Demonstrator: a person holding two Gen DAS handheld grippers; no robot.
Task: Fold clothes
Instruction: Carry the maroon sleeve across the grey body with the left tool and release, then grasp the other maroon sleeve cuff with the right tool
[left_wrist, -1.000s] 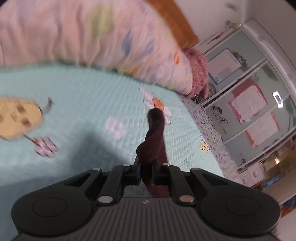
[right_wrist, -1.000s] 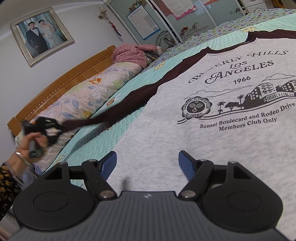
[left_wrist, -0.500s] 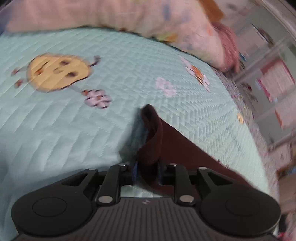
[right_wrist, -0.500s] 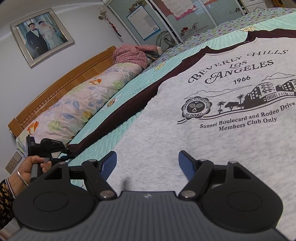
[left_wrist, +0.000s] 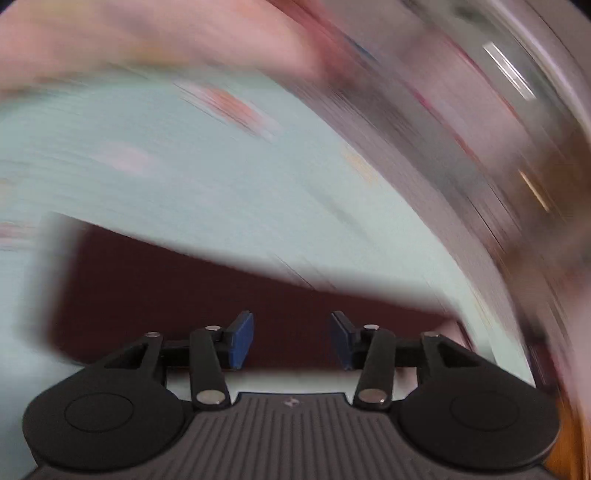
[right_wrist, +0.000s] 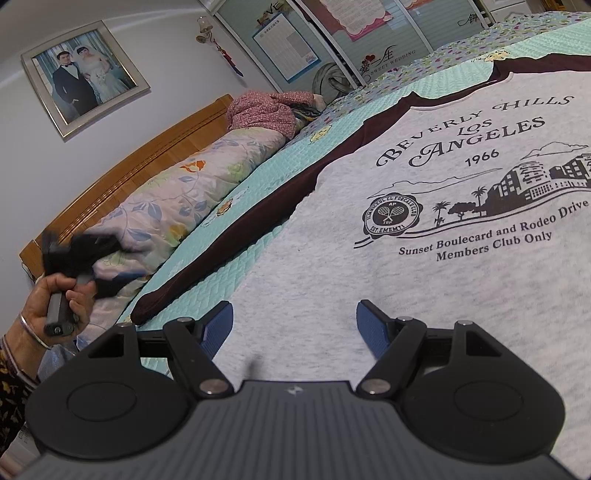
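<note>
A grey sweatshirt (right_wrist: 424, 288) with dark maroon sleeves and black "Beverly Hills Los Angeles 1966" print lies flat on the bed. Its maroon sleeve (right_wrist: 236, 236) stretches straight out over the mint quilt. My right gripper (right_wrist: 293, 325) hovers open over the grey body near the hem, nothing between its blue pads. In the blurred left wrist view, my left gripper (left_wrist: 291, 341) is open above the maroon sleeve (left_wrist: 192, 295), which lies flat on the quilt. In the right wrist view the left gripper (right_wrist: 92, 258) appears blurred, lifted off the sleeve end, held by a hand (right_wrist: 55, 299).
A mint quilted bedspread (right_wrist: 236, 269) covers the bed. A rolled floral duvet (right_wrist: 177, 206) and a pink garment (right_wrist: 269, 110) lie along the wooden headboard (right_wrist: 122, 173). A framed photo (right_wrist: 83, 77) hangs on the wall. Wardrobe doors (right_wrist: 332, 33) stand beyond the bed.
The left gripper lowered the maroon sleeve onto the quilt, opened and let it go, and is now swinging up and away. The right gripper stayed still and open.
</note>
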